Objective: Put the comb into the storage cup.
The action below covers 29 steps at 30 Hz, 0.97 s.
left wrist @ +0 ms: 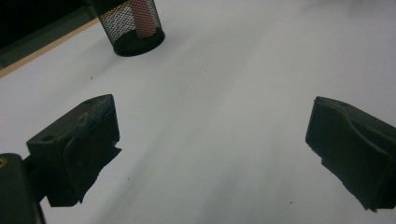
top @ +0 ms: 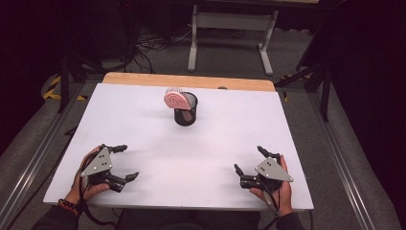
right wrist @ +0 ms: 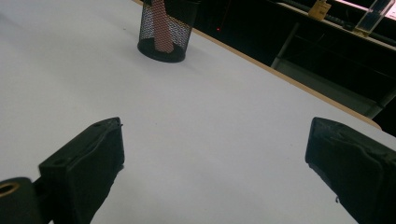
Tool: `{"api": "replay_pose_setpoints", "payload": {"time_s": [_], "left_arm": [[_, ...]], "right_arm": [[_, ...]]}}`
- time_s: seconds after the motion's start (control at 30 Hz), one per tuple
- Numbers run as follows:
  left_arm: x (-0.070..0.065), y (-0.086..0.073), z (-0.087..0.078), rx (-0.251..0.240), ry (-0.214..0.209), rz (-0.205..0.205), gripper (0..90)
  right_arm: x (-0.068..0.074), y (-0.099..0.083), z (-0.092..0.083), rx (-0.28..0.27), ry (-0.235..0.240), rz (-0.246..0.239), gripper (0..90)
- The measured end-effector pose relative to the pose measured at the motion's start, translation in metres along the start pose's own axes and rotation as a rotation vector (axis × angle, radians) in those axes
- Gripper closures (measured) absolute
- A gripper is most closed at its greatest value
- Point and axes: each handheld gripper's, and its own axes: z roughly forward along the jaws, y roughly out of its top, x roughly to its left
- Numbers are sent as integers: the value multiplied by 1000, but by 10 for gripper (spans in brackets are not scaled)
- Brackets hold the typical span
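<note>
The table (top: pixel 143 143), white-topped, spreads ahead of both grippers and is bare between them. Far ahead of the tools, toward the far edge and roughly midway between their lines, stands the cup (top: pixel 186 110), a black mesh holder, upright. From it rises the brush (top: pixel 176 99), pink, its handle down inside the mesh and its ribbed head leaning out over the rim on the side nearer the left gripper. The left gripper view shows the cup (left wrist: pixel 135 30) ahead and to the left of its jaws; the right gripper view shows it (right wrist: pixel 164 35) ahead and left also.

The left gripper (top: pixel 125 162) rests low at the near edge, jaws spread wide, holding nothing. The right gripper (top: pixel 247 159) sits likewise, jaws wide apart, empty. Both are well apart from the cup.

Judgement: the work stands at rest or at its outset; no reach is begun. Any next move on the brush calls for a long forward reach, jaws kept wide, closing on the head above the rim, with the cup perhaps steadied by the other tool, since light mesh may tip.
</note>
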Motion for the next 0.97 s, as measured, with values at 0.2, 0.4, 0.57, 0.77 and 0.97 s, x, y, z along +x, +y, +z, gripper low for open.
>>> {"api": "replay_pose_setpoints", "payload": {"time_s": [0.2,0.4,0.57,0.77,0.97], "left_arm": [[0,0,0,2,-3,2,37],[0,0,0,1,2,2,36],[1,0,0,1,2,-2,37],[0,-1,0,6,2,-7,37],[1,-1,-1,4,7,-14,38]], "right_arm": [[0,0,0,2,-2,1,53],[1,1,-1,-2,-4,0,53],[0,1,-1,-1,-16,-10,53],[-1,0,0,4,-16,-7,53],[-2,0,3,6,-13,5,53]]}}
